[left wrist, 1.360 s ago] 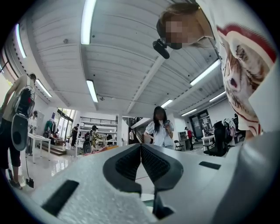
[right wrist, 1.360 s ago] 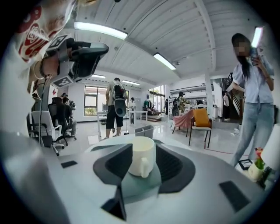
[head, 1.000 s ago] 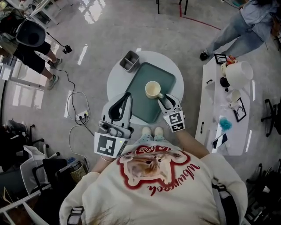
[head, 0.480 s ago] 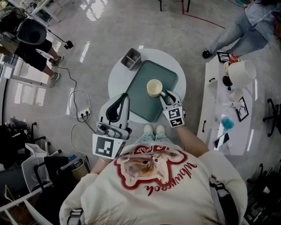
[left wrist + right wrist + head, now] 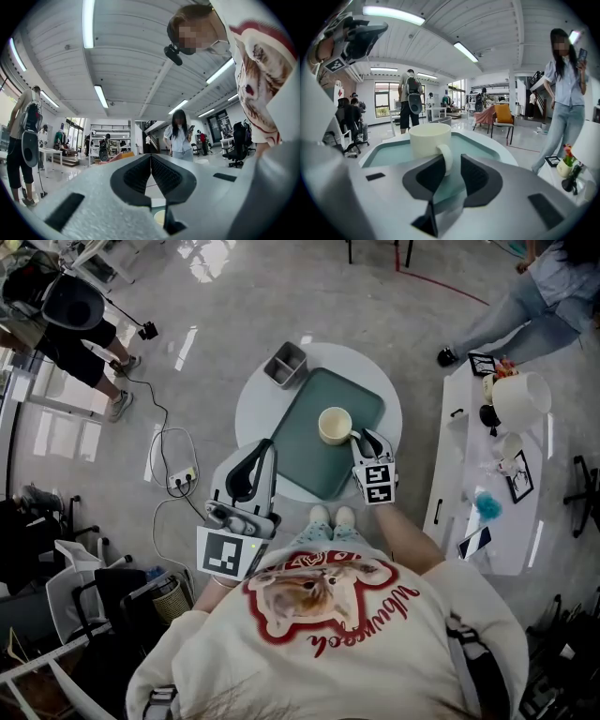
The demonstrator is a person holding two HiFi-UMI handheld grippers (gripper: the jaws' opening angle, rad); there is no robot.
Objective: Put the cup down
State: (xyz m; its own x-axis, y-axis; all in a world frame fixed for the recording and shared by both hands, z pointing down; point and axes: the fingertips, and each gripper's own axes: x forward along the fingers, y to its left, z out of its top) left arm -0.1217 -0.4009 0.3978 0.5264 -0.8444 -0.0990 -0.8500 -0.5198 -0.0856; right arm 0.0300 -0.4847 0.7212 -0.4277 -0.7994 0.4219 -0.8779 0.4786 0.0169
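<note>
Round table [image 5: 251, 413]: white, up in the middle of the head view, standing on the glossy grey floor [image 5: 216, 324].
Tray [image 5: 305, 456]: green and rectangular, lying at a slant across the tabletop and covering most of it; its lower corner comes close to the table's near edge.
Metal box [image 5: 285, 365]: small and open-topped, sitting straight on the table just beside the tray's upper-left end.
Cup [image 5: 335, 425]: cream, upright on the tray, right of the tray's middle, with its handle pointing lower right.
Side table [image 5: 441, 474]: long and white, at the right of the frame, loaded with small items.
Power strip [image 5: 183, 480]: on the floor left of the round table, with cable looping around it.
</note>
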